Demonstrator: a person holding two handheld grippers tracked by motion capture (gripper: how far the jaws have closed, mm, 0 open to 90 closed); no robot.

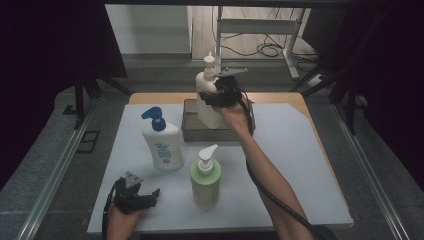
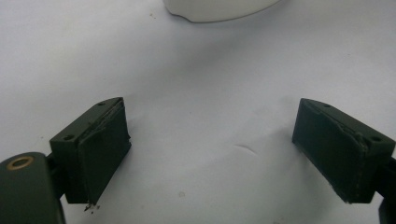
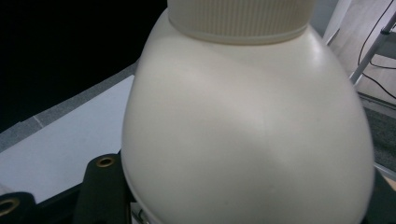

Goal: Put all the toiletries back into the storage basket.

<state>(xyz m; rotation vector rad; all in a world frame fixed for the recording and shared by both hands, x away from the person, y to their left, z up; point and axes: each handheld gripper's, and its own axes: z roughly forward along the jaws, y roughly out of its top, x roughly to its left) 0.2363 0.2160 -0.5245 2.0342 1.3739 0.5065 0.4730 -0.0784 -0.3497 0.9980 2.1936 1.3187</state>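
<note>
Your right gripper (image 1: 216,91) pinches the cream bottle (image 1: 210,97) — smooth, rounded, ribbed collar — upright over the far grey tray (image 1: 192,131). Your left gripper (image 1: 145,196) rests near, jaws spread over bare white mat (image 2: 210,93).

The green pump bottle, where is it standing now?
In the high view, the green pump bottle stands upright on the white mat, near its front edge, right of the blue-capped white bottle.
</note>
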